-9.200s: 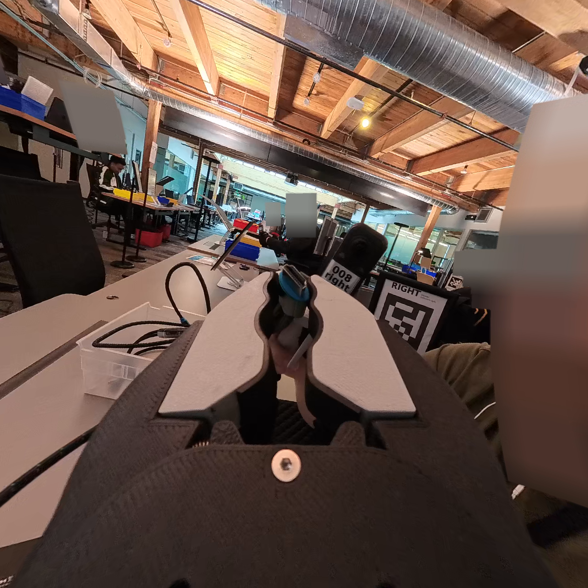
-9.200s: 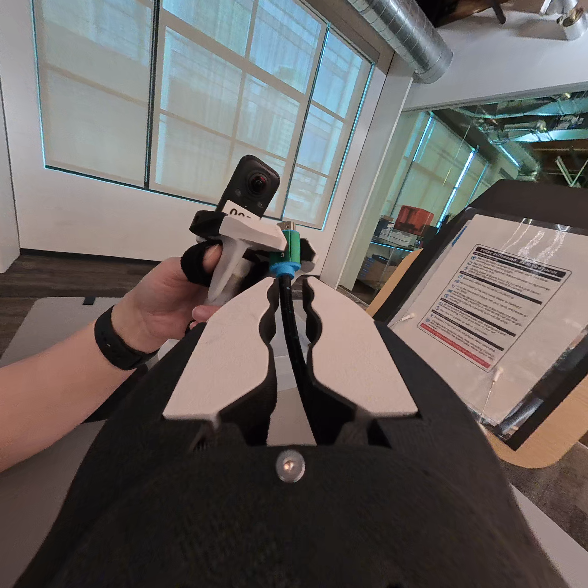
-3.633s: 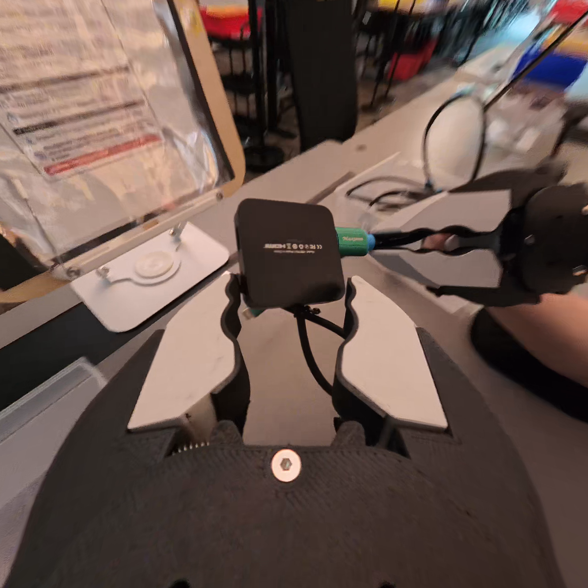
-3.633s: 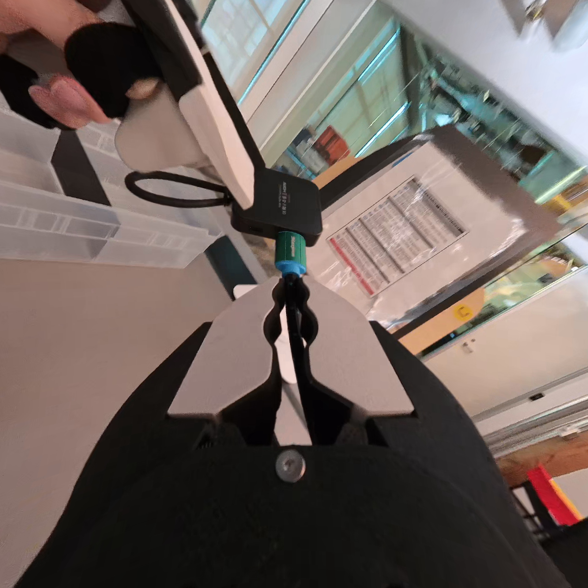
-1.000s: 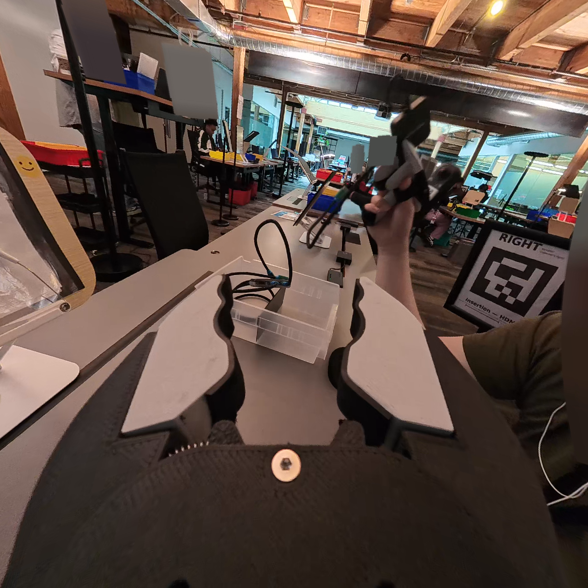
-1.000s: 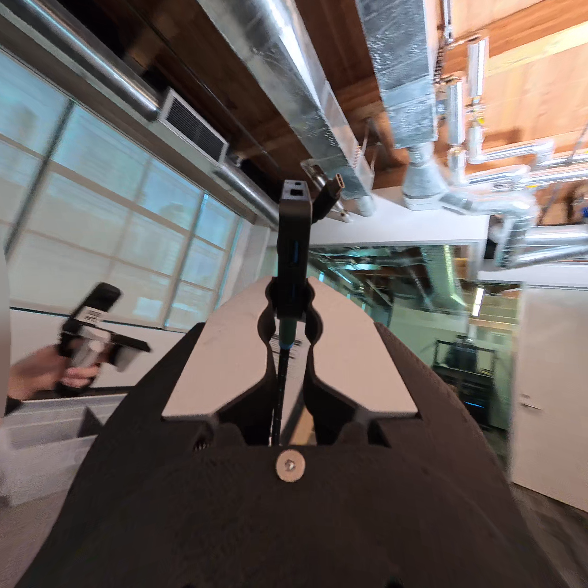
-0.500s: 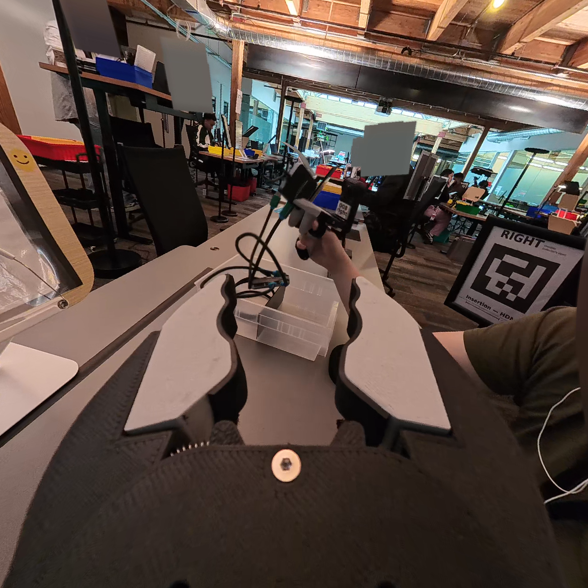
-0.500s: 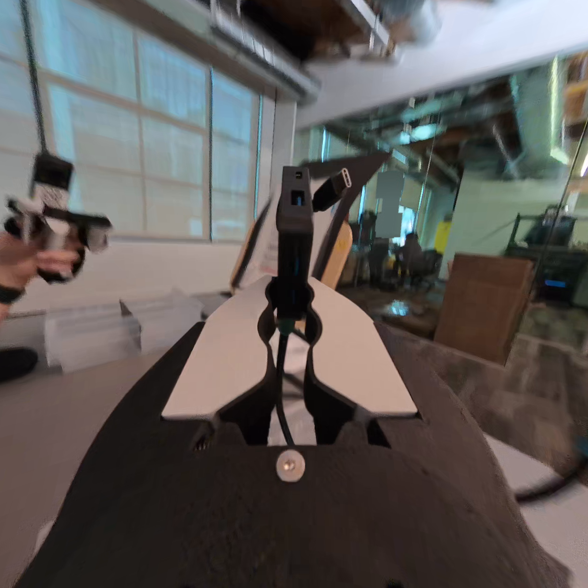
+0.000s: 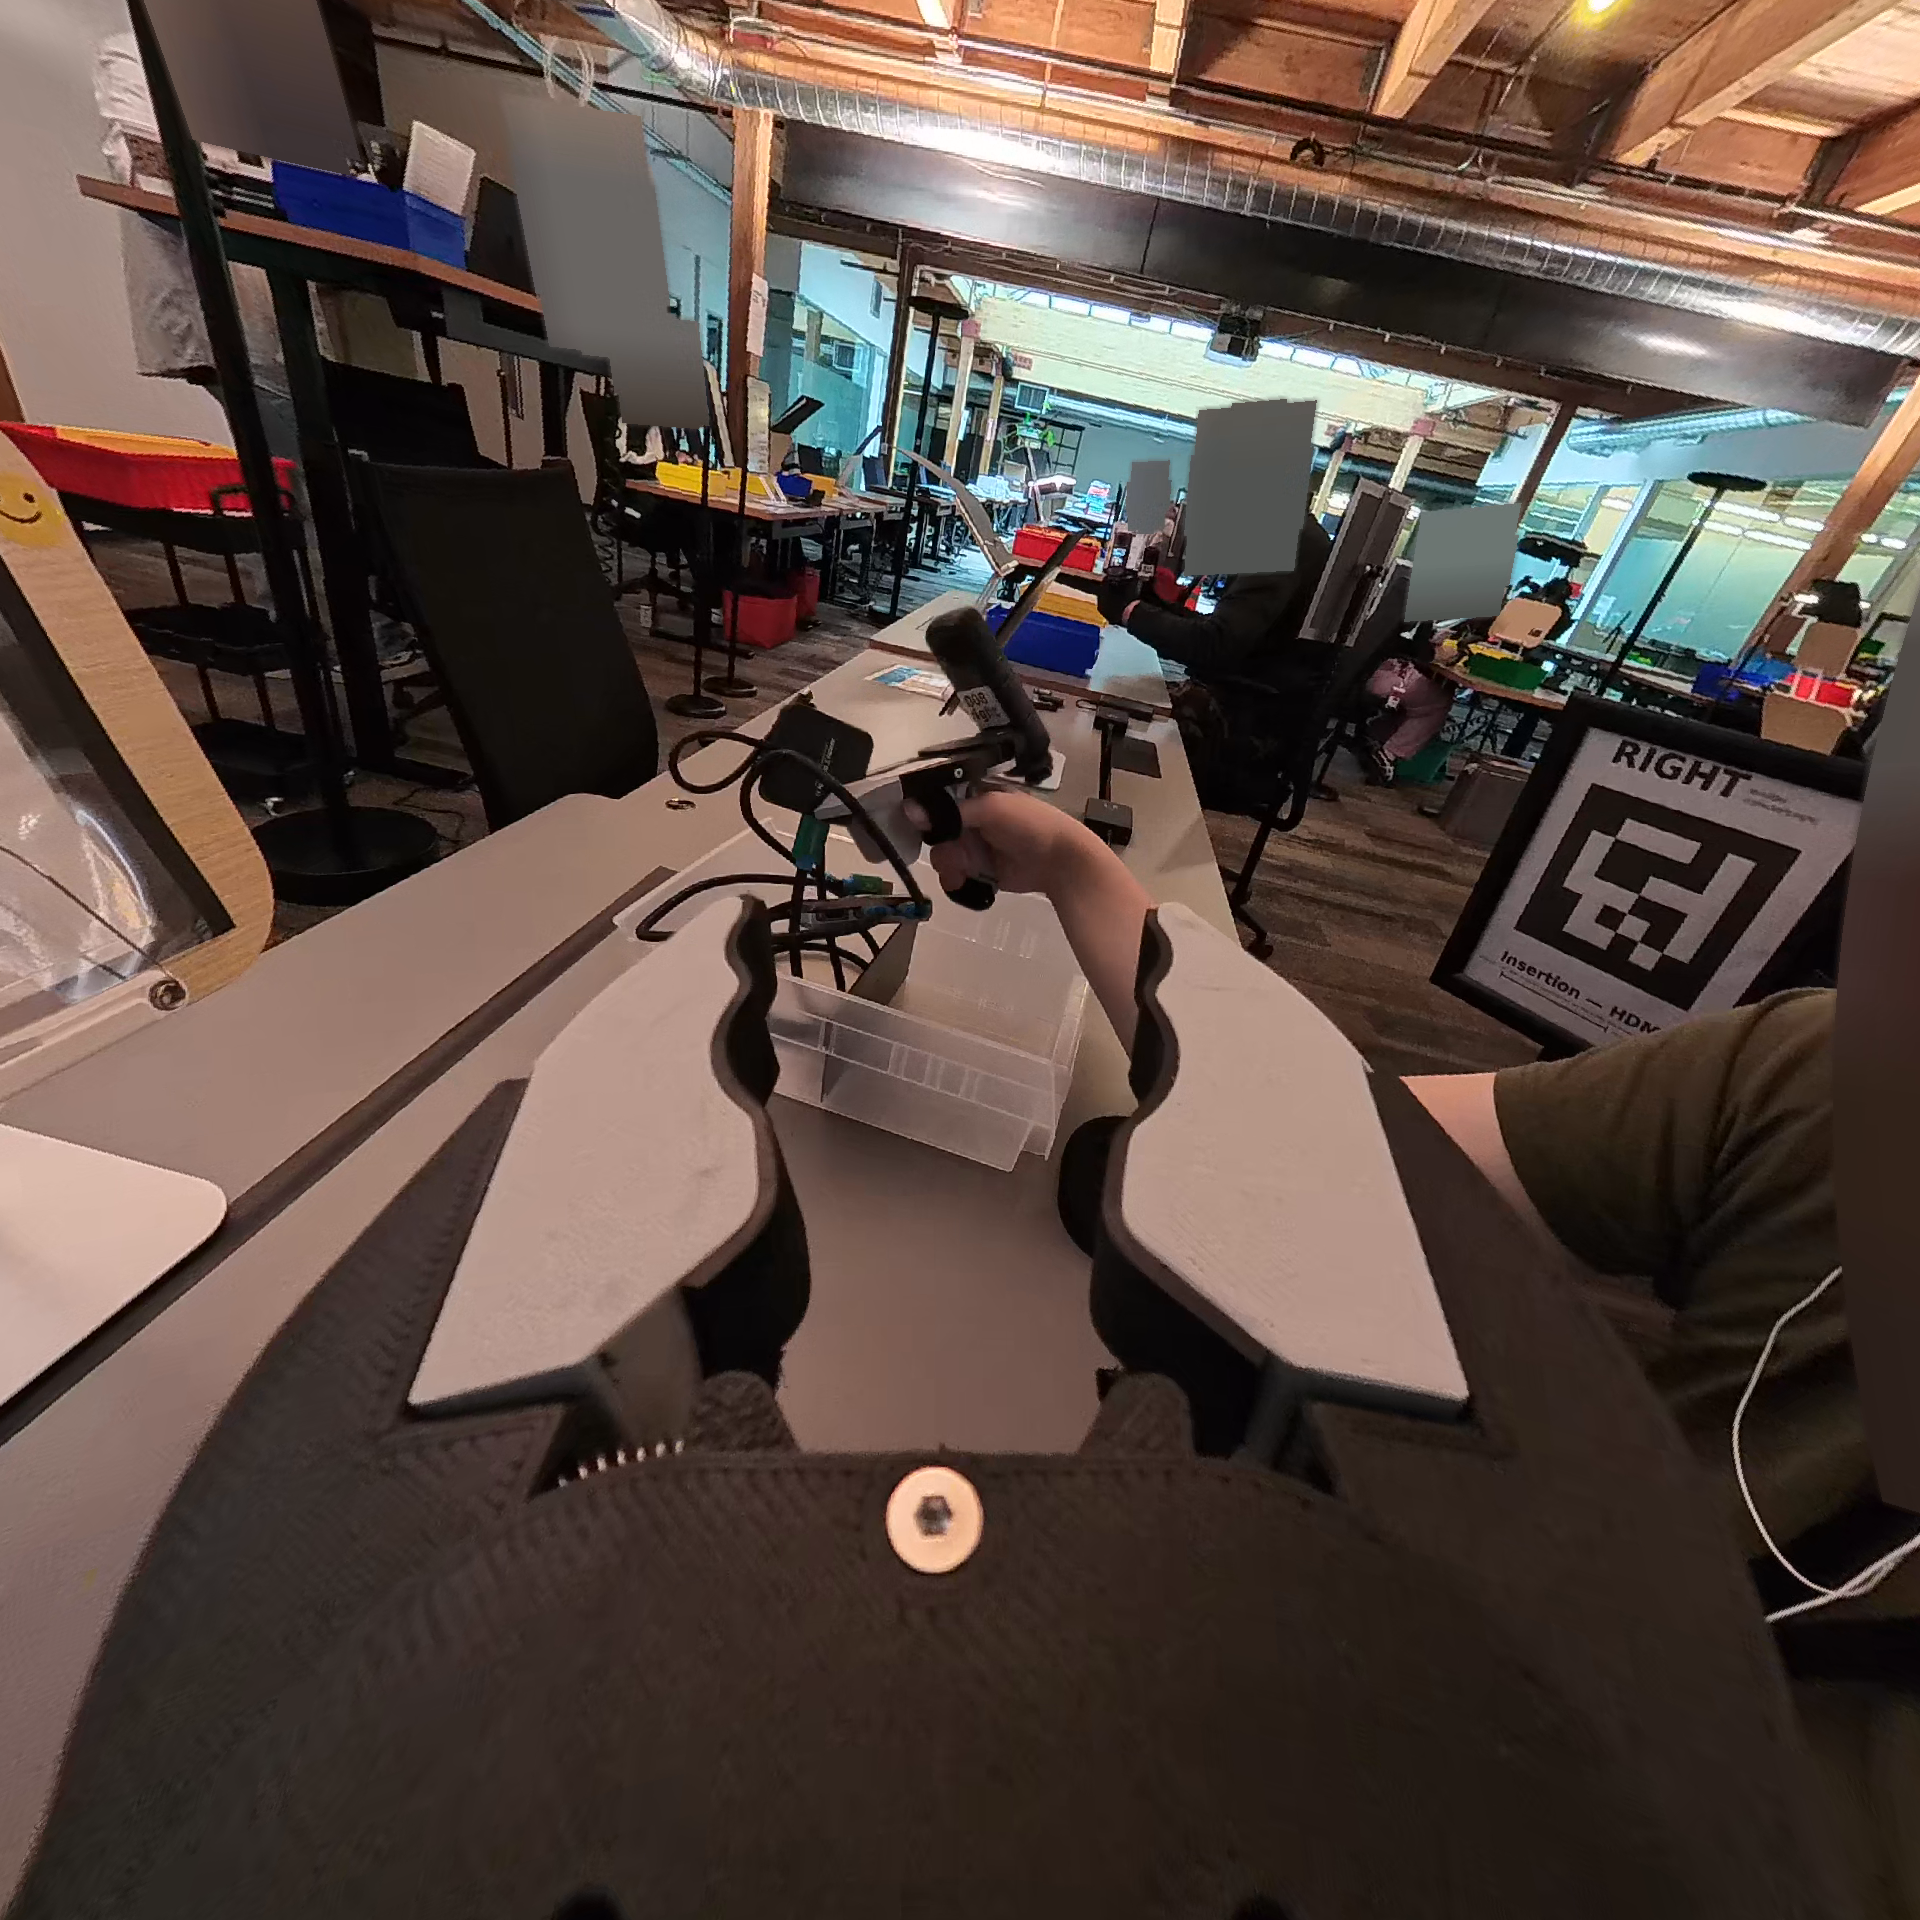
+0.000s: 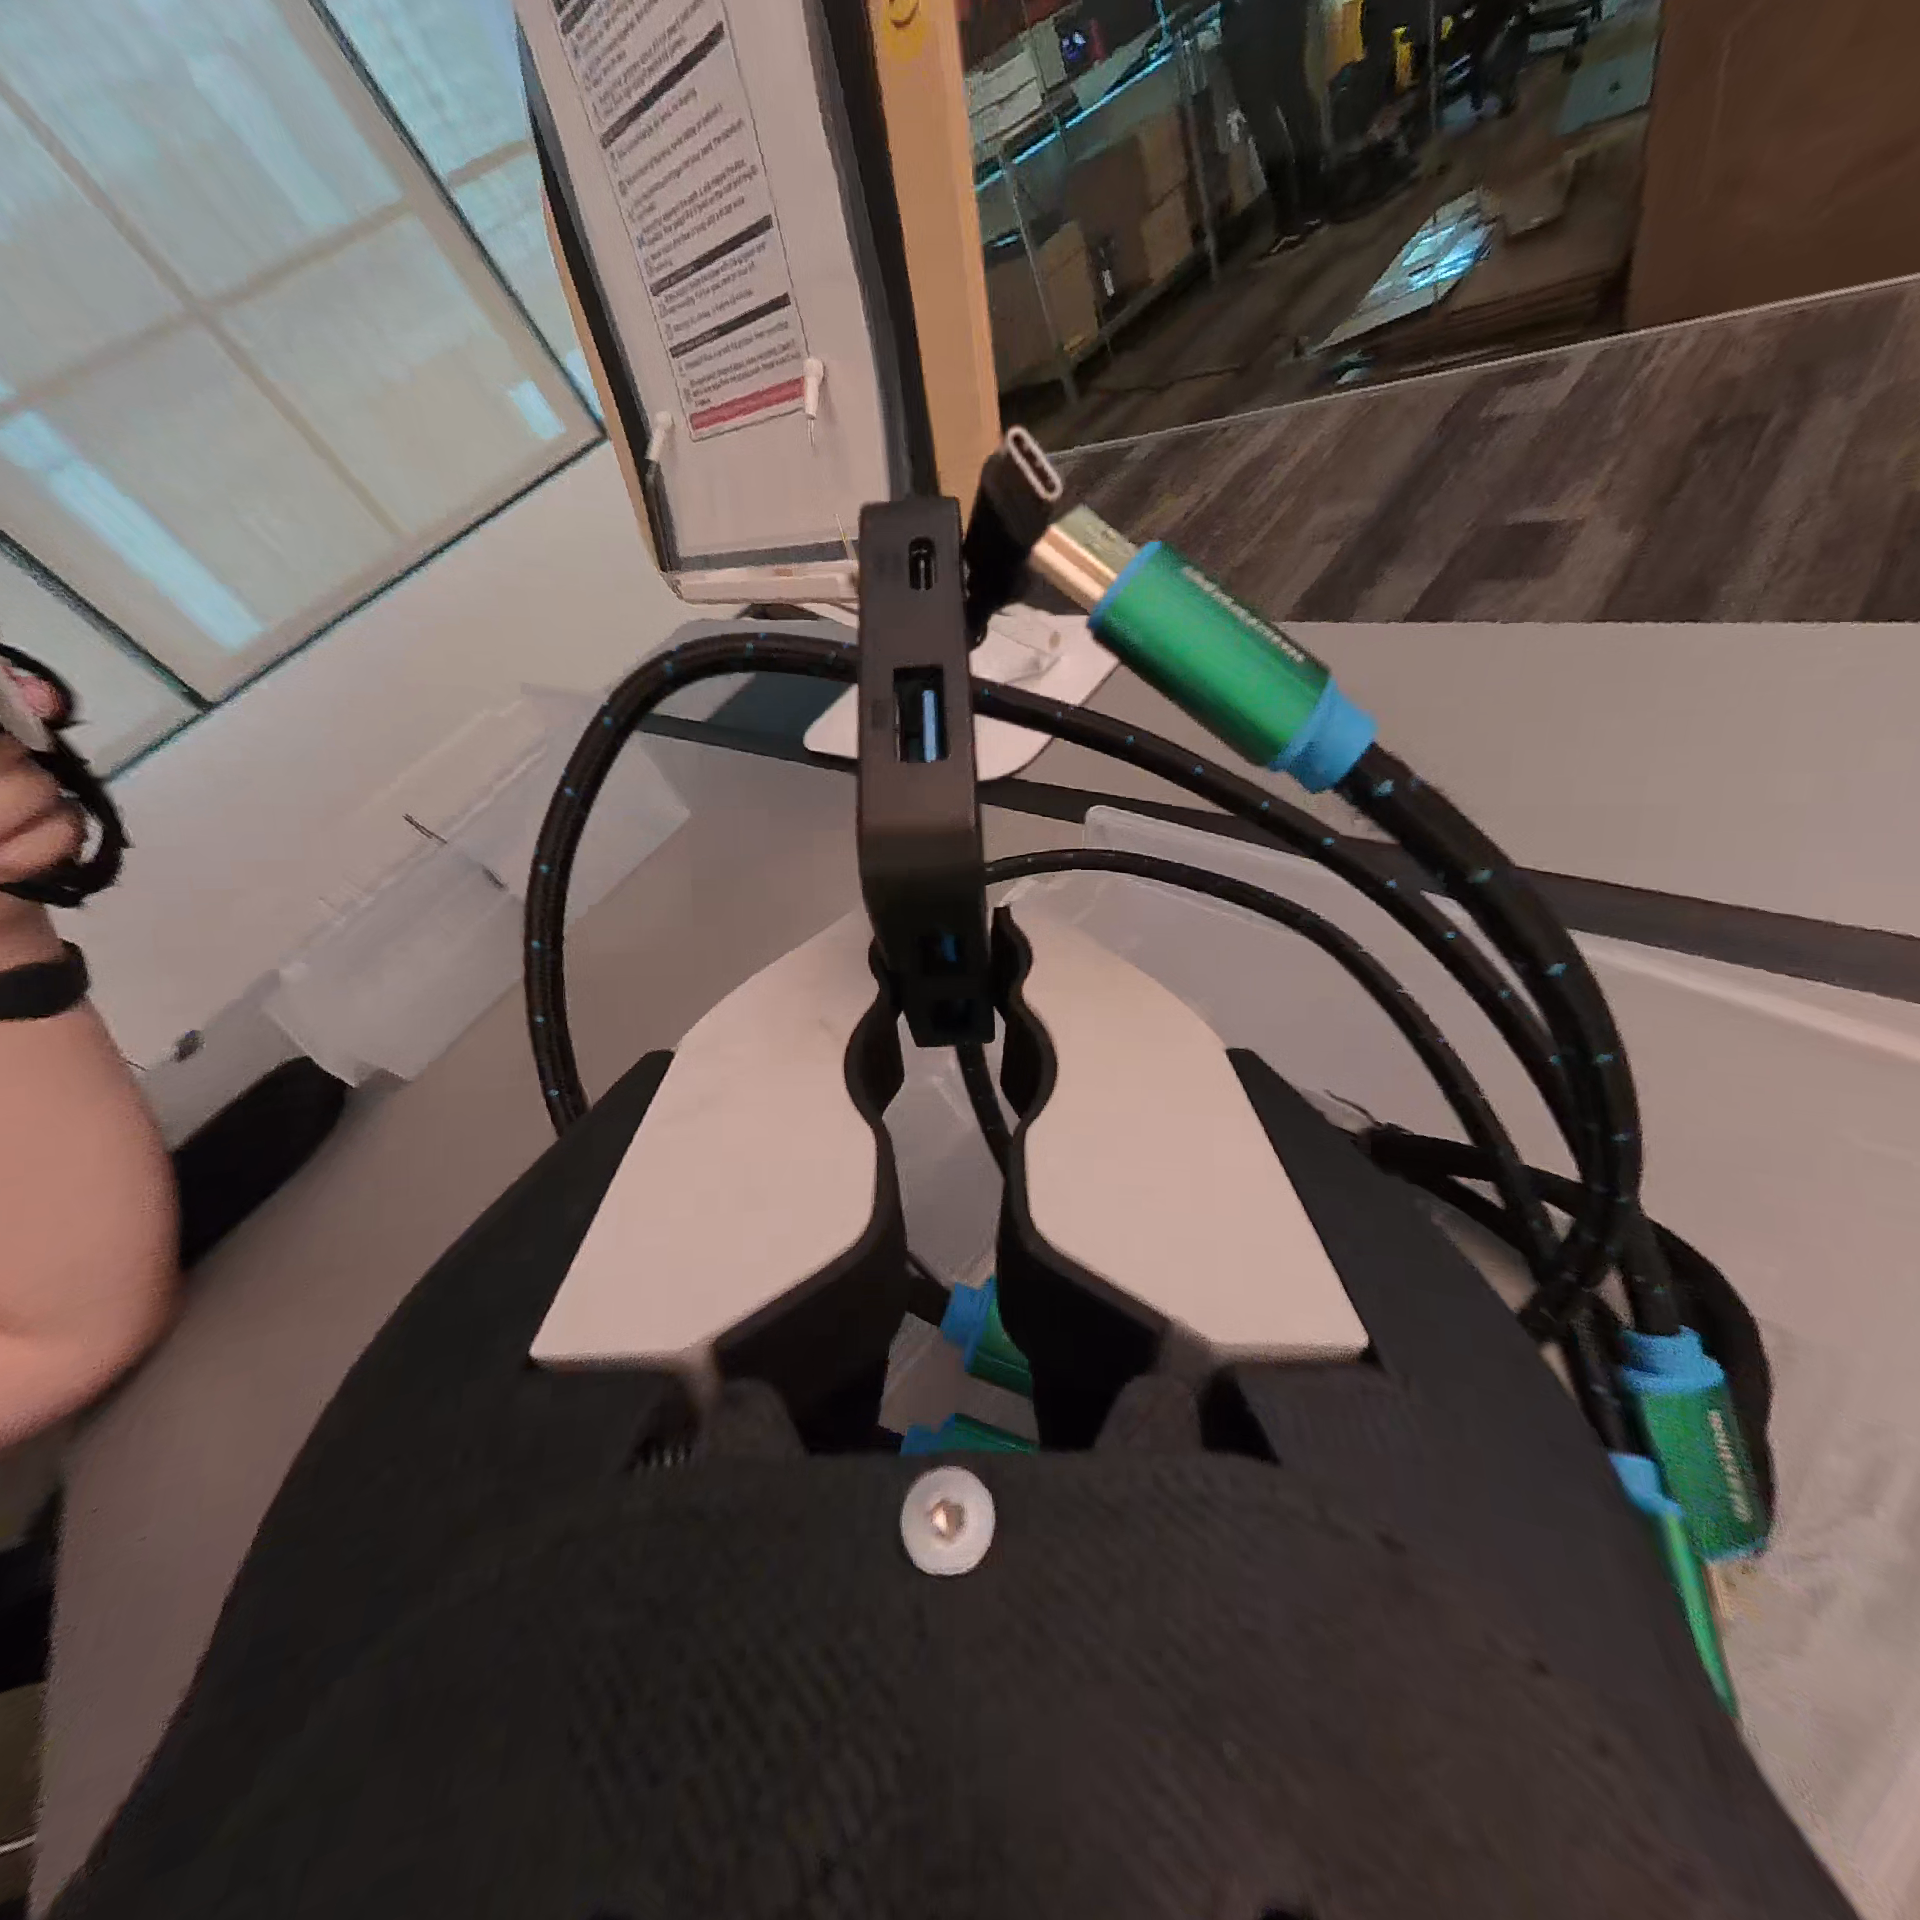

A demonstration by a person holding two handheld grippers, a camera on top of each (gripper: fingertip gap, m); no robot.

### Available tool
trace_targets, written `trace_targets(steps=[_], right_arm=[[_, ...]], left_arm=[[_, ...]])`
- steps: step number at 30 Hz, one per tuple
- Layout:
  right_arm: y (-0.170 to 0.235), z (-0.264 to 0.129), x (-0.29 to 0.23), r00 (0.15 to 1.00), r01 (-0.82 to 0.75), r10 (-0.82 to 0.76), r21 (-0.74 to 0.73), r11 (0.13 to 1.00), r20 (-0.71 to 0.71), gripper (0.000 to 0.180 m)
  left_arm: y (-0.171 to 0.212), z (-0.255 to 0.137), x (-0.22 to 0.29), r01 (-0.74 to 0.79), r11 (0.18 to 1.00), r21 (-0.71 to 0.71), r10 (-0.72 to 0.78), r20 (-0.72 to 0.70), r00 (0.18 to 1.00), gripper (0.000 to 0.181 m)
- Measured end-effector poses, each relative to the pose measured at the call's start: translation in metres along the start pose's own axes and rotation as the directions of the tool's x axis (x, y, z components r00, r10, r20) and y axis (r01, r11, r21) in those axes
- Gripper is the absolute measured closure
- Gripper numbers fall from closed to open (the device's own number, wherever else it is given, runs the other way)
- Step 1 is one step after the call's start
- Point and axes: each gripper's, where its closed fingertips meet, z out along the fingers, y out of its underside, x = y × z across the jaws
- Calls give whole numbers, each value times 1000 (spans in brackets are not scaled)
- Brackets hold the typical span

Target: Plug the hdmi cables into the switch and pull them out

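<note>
Right gripper [image 10: 943,987] clamping the black switch [image 10: 914,748] at frame centre, now lowering it over the clear bin [image 9: 935,1039] after carrying it high; returning gear, apparently finishing. Left gripper [image 9: 945,997] gaping empty. Holding coiled hdmi cables [image 10: 1455,935] with green plugs, that bin sitting mid-frame on the grey table [image 9: 416,987].

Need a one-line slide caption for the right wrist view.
Right gripper clamps the black switch edge-on above the clear bin, braided HDMI cables looping around.
</note>
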Motion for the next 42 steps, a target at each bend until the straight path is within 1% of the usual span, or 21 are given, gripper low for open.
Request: trace_targets(steps=[3,7,8,12,14,16,18,19,20,21,22,24,25,26,27,30,33,36,38,40,42], right_arm=[[2,5,-7,996,76,-76,5,997,46,164],[-10,1,-10,985,174,-174,42,984,-10,160],[-15,-3,-13,983,184,-184,61,981,-17,154],[-22,-26,-19,982,185,-182,51,981,-51,150],[-18,-42,-12,971,191,-192,-22,981,-144,149],[-9,-64,8,920,198,-232,-137,971,-317,147],[5,-94,37,806,162,-293,-285,945,-514,146],[15,-110,50,744,122,-320,-352,928,-586,145],[28,-122,59,708,67,-338,-417,907,-620,145],[41,-130,65,704,10,-334,-462,887,-627,144],[53,-133,69,715,-40,-308,-476,879,-628,143],[74,-130,74,762,-141,-213,-478,867,-611,144],[85,-128,73,788,-204,-151,-483,852,-597,144],[94,-127,72,804,-262,-95,-493,830,-587,149],[101,-127,72,805,-309,-53,-493,813,-591,153],[109,-127,75,799,-367,10,-475,800,-601,156],[119,-129,77,780,-438,63,-471,765,-623,156],[136,-127,72,786,-481,83,-521,705,-612,159],[146,-128,74,777,-500,57,-559,662,-627,164],[154,-128,77,770,-508,15,-598,620,-638,168],[156,-129,80,765,-498,-42,-632,594,-643,171]], left_arm=[[3,3,0,8,1000,-14,-8,-7,1000,114],[5,5,0,9,1000,-24,-9,-8,1000,114],[5,4,0,11,1000,-24,-11,-7,1000,114],[4,2,-1,19,1000,-24,-19,0,1000,114],[4,0,-3,25,999,-28,-25,12,1000,114],[4,-6,-7,34,999,-34,-33,43,999,113],[4,-16,-19,46,998,-51,-39,136,990,113],[6,-26,-31,52,996,-71,-35,229,973,112],[9,-40,-47,59,993,-100,-20,348,937,112],[13,-60,-64,72,989,-130,-1,475,880,112],[18,-84,-81,98,983,-154,16,605,796,110],[31,-148,-111,189,964,-187,53,832,552,106],[38,-182,-121,239,952,-190,75,903,422,103],[45,-212,-127,281,943,-181,86,944,318,101],[51,-235,-131,309,938,-155,74,963,259,101],[74,-283,-138,400,916,6,-72,986,149,110],[107,-323,-147,502,861,76,-91,996,6,106],[145,-330,-159,626,774,93,-108,994,-15,104],[161,-328,-169,661,741,117,-148,989,-10,106],[174,-338,-174,687,714,133,-131,990,-56,114],[189,-339,-172,739,660,136,-137,989,-59,118]])
